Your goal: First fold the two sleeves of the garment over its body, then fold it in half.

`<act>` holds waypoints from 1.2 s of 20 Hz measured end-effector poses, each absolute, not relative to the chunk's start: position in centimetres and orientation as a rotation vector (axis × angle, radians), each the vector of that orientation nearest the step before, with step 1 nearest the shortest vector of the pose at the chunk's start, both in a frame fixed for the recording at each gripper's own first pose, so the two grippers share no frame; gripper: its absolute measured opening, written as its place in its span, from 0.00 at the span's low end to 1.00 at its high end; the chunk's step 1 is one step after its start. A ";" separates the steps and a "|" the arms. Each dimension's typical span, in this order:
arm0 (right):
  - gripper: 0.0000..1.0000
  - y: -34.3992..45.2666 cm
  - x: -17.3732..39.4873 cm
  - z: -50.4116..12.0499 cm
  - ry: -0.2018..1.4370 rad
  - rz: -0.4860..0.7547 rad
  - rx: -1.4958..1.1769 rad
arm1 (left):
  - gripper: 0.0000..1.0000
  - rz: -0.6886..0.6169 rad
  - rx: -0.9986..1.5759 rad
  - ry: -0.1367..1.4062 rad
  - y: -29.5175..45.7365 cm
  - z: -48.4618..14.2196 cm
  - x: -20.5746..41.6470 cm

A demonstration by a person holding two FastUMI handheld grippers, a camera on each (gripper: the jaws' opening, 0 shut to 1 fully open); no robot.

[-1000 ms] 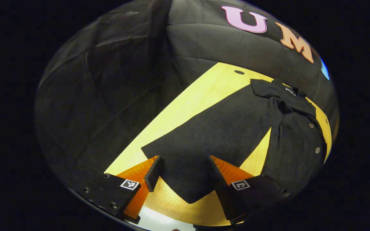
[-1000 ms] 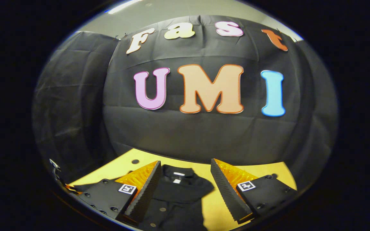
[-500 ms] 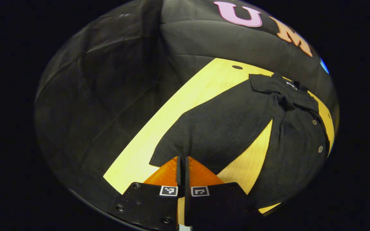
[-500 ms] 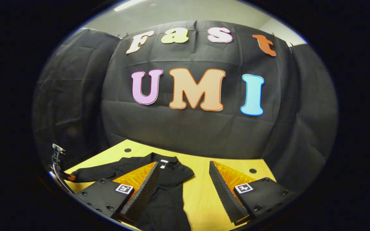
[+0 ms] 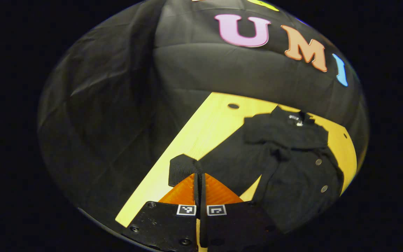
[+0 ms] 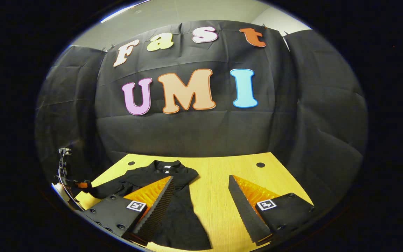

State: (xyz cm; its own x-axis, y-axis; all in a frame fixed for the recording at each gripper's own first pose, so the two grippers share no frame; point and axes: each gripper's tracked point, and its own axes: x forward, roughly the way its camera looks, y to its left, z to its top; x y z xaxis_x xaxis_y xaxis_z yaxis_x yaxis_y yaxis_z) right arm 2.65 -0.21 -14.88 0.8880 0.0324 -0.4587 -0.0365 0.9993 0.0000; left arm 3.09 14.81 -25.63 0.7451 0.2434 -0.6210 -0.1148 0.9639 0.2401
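Sleeve cuff pinched and raised over the table.

In the left gripper view, the left gripper (image 5: 198,178) is clamped on the cuff of the sleeve (image 5: 182,168), lifted off the wooden table (image 5: 205,129); beyond it the black shirt (image 5: 292,164) lies spread out. In the right gripper view, the right gripper (image 6: 199,199) is held with jaws wide apart above the table.

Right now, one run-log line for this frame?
stage: first sleeve fold | left claw: shut on sleeve cuff, lifted off table | right claw: open, above garment | fold in half: not yet done
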 end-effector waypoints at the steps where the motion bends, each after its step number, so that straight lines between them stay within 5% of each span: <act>1: 0.99 -0.5 2.3 -14.9 0.479 0.028 -0.004 | 0.00 0.163 0.210 0.666 13.2 -24.5 5.5; 5: 0.99 -2.6 0.7 -15.5 0.499 -0.012 -0.002 | 0.00 -0.022 0.320 0.511 3.5 -21.1 15.8; 9: 0.97 -4.6 -1.3 -16.4 0.529 -0.060 0.056 | 0.00 -0.198 0.299 0.511 -8.7 -23.8 21.1; 14: 0.98 -7.7 -3.3 -16.4 0.530 -0.149 0.081 | 0.00 -0.317 0.295 0.560 -19.0 -29.2 23.1; 24: 0.98 -9.5 -5.8 -17.0 0.533 -0.233 0.136 | 0.00 -0.411 0.300 0.647 -28.1 -36.7 23.3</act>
